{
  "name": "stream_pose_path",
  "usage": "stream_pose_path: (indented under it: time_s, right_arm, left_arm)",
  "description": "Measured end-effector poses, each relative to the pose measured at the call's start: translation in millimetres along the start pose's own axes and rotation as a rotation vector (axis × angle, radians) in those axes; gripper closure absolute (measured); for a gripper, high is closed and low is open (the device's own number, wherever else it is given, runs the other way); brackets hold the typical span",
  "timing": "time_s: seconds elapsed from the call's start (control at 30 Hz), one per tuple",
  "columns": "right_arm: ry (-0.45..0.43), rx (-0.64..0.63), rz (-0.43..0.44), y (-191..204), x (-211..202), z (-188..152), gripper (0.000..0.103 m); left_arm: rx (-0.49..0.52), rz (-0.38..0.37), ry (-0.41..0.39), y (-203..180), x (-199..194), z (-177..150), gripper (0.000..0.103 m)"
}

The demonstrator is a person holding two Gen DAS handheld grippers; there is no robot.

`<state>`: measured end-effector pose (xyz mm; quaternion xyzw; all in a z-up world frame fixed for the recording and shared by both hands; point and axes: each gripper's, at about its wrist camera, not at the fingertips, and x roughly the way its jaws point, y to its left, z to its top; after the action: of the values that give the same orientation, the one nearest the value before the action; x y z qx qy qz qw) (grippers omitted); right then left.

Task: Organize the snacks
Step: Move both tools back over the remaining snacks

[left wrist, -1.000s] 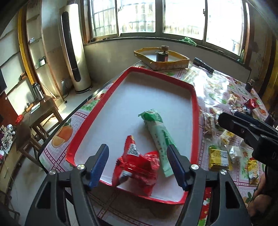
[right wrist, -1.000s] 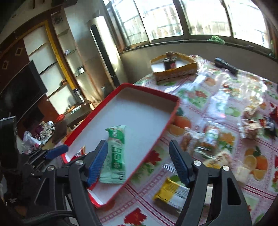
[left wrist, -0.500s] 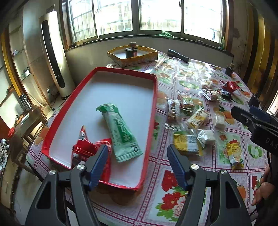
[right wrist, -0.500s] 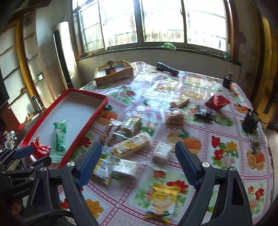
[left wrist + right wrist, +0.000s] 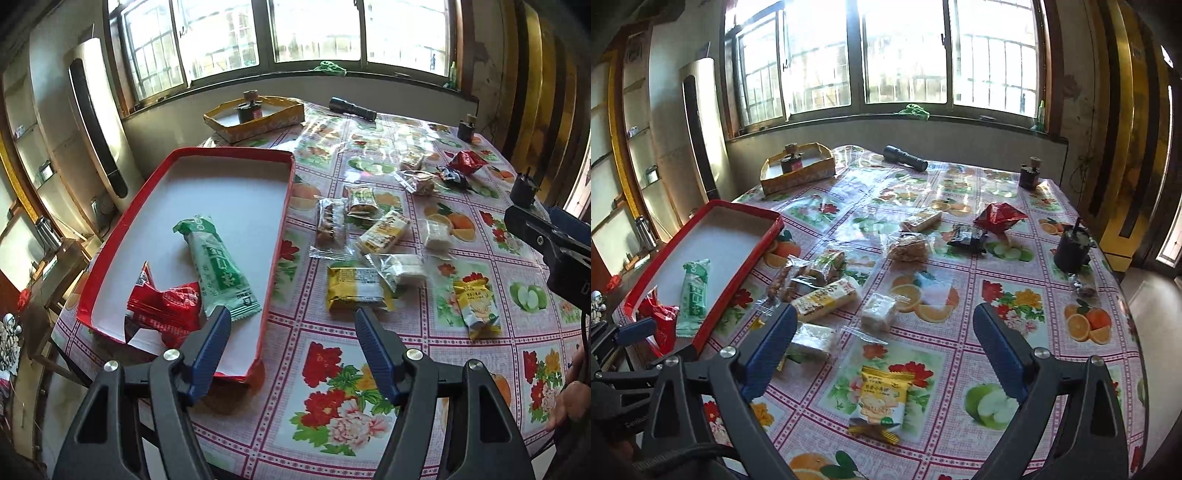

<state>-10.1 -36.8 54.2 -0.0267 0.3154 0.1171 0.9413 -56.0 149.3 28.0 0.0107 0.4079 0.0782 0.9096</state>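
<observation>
A red-rimmed white tray [image 5: 236, 195] sits at the table's left edge and holds a green packet [image 5: 216, 258] and a red packet [image 5: 166, 308]. It also shows in the right wrist view [image 5: 720, 236]. Several wrapped snacks lie loose on the flowered tablecloth to its right, among them a yellow packet [image 5: 356, 290] and a yellow cracker packet [image 5: 881, 397]. My left gripper [image 5: 293, 325] is open and empty above the tray's near right corner. My right gripper [image 5: 882, 325] is open and empty above the loose snacks.
A yellow box [image 5: 255, 118] with a small jar stands at the back left. A black flashlight [image 5: 905, 157] lies near the far edge. A dark cup [image 5: 1071, 247] and a small jar [image 5: 1028, 175] stand at the right. A red packet [image 5: 997, 216] lies far right.
Both grippers have swung right and pulled back from the tray, so the loose snacks on the tablecloth now fill both views. Both stay open and empty.
</observation>
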Motion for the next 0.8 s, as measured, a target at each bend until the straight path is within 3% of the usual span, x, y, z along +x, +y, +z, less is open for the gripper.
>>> stream_pose_path:
  time_s: [0.3,0.57,0.8]
  right_arm:
    - [0.003,-0.043,-0.088,-9.1,-18.4,-12.8,0.004]
    - [0.109,0.020,-0.004,-25.9,-18.7,-36.5,0.004]
    - [0.126,0.114,0.028,-49.5,-17.4,-50.2,0.004]
  left_arm:
    - [0.051,-0.019,0.012,-20.6,-4.4,-5.4,0.028]
    - [0.105,-0.056,0.019,-45.5,-4.6,-11.3,0.027]
    - [0.160,-0.008,0.047,-61.7,5.4,-16.2,0.027]
